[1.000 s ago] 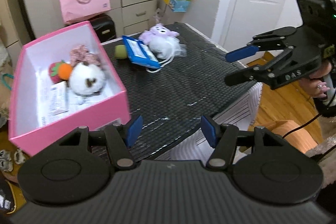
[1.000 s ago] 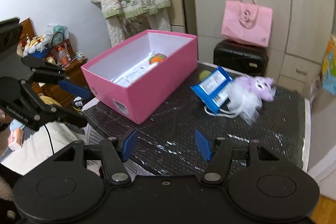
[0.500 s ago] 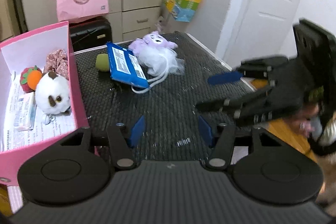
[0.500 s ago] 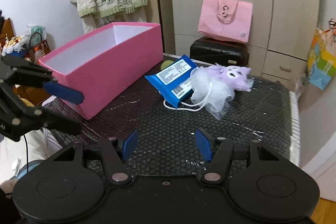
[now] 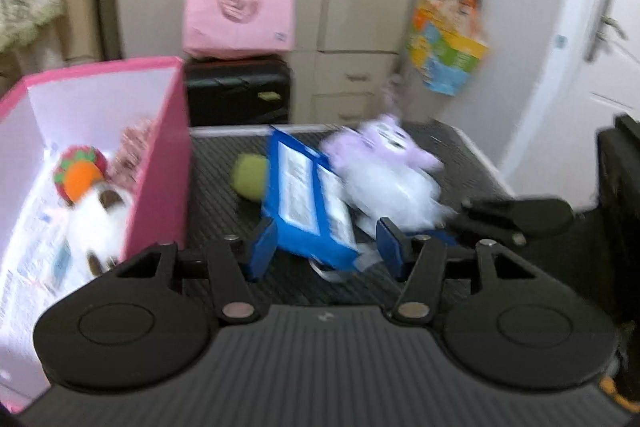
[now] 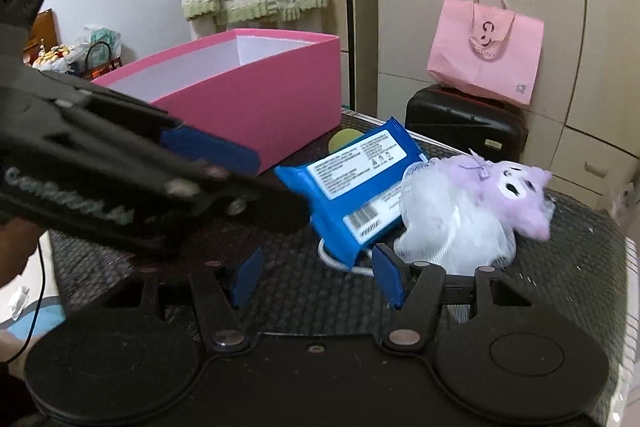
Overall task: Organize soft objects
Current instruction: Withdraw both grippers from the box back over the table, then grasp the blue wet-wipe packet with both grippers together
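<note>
blue wipes pack (image 6: 352, 183) leans on purple plush (image 6: 508, 195), beside pink box (image 6: 256, 107); both grippers apart, empty.

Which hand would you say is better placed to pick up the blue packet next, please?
Probably the left. The left tongs are open, with the blue packet's near edge between their tips. The right tongs sit nearer the white mesh puff, with only the packet's corner ahead.
</note>
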Demonstrator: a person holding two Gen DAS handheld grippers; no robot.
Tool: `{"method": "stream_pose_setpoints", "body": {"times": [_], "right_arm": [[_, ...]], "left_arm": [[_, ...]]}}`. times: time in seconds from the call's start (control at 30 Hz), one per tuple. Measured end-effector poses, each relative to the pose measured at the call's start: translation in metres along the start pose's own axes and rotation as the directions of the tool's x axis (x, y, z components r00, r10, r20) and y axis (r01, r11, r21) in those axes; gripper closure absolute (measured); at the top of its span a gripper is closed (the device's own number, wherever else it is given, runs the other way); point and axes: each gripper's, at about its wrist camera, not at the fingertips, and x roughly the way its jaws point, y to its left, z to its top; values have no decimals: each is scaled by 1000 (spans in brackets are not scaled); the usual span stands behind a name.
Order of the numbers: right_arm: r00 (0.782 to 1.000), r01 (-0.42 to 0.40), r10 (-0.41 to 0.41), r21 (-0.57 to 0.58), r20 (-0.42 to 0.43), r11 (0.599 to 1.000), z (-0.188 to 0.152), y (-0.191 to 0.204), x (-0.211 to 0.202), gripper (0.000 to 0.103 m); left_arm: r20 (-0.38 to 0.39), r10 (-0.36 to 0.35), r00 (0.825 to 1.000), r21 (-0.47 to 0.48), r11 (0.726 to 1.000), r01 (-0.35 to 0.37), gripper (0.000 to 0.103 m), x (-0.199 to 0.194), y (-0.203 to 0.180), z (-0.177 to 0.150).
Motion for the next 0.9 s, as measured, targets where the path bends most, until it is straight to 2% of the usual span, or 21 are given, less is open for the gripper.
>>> {"method": "stream_pose_setpoints", "body": {"times": [0.07, 0.3, 0.43, 0.53, 0.63, 0.67, 0.77, 0.9], "right_arm": [[1000, -4, 4, 18, -18, 1000, 4, -5, 12, 37], [999, -30, 33, 99, -28, 995, 9, -19, 30, 37], [998, -38, 44, 133, -43, 990, 7, -25, 38, 37], [999, -37, 42, 147, -34, 988, 6, -26, 37, 37], [999, -33, 38, 152, -31, 988, 4, -26, 38, 37], [999, -29, 33, 152, -28, 988, 4, -26, 38, 39], [1000, 0, 3, 153, -25, 988, 4, -27, 38, 54], [1000, 11, -10, 157, -11, 988, 4, -27, 33, 70]], "left_arm": [[8, 35, 999, 10, 999, -36, 49, 12, 2, 8], [-89, 61, 994, 3, 998, -61, 49, 48, 7, 23], [-118, 68, 991, -74, 994, -78, 49, 62, 9, 16], [-110, 70, 991, -129, 988, -84, 49, 68, 16, 10], [-108, 38, 993, -150, 987, -54, 66, 68, 19, 5], [-111, 26, 994, -146, 988, -42, 70, 67, 18, 4], [-93, 37, 995, -115, 992, -47, 78, 61, 12, 0], [-62, 9, 998, -98, 995, -15, 84, 54, 7, -1]]}}
